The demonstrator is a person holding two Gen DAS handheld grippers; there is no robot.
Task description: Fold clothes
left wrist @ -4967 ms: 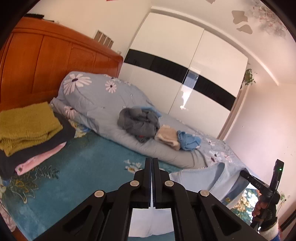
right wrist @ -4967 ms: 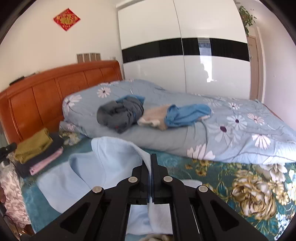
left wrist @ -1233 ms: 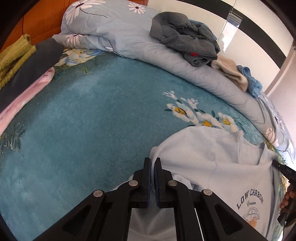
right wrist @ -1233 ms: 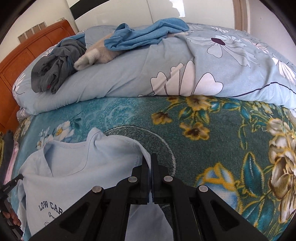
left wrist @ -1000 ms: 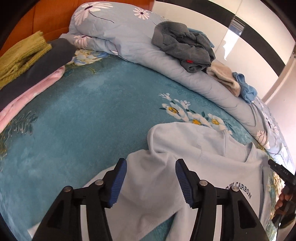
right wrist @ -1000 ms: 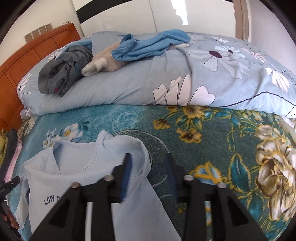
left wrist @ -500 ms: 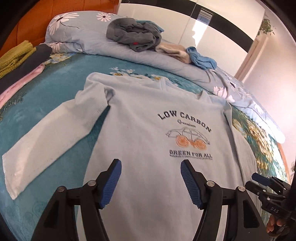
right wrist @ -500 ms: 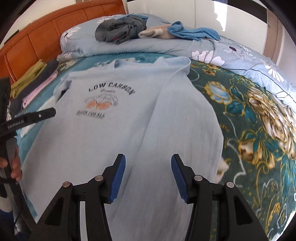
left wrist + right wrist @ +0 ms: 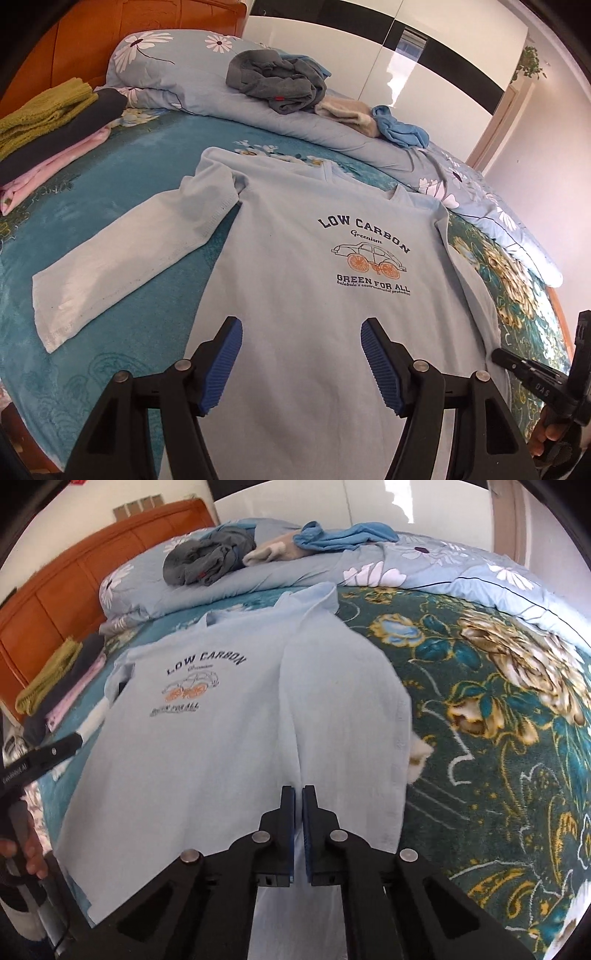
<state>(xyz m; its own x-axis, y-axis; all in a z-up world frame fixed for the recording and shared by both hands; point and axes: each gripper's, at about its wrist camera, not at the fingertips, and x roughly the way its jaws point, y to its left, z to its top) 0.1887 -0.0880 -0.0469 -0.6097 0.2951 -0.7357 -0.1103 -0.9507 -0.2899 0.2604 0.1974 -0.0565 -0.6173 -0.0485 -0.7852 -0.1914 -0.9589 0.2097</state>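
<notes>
A light blue long-sleeved shirt (image 9: pixel 303 280) printed "LOW CARBON" lies spread face up on the bed; it also shows in the right wrist view (image 9: pixel 221 716). Its left sleeve (image 9: pixel 129 258) stretches out flat toward the left. My left gripper (image 9: pixel 301 363) is open and empty above the shirt's lower middle. My right gripper (image 9: pixel 298 801) is shut on the shirt's fabric near the lower right, where the right sleeve (image 9: pixel 343 686) lies along the body.
A floral teal blanket (image 9: pixel 110 177) covers the bed. A rolled blue duvet (image 9: pixel 192 88) at the back carries a grey garment (image 9: pixel 277 81), a beige one (image 9: pixel 347 112) and a blue one (image 9: pixel 402 131). Folded clothes (image 9: pixel 55 122) are stacked at far left by the wooden headboard (image 9: pixel 74 576).
My right gripper went from open to shut on the shirt's fabric. My left gripper stayed open and eased back slightly. The shirt lies as before.
</notes>
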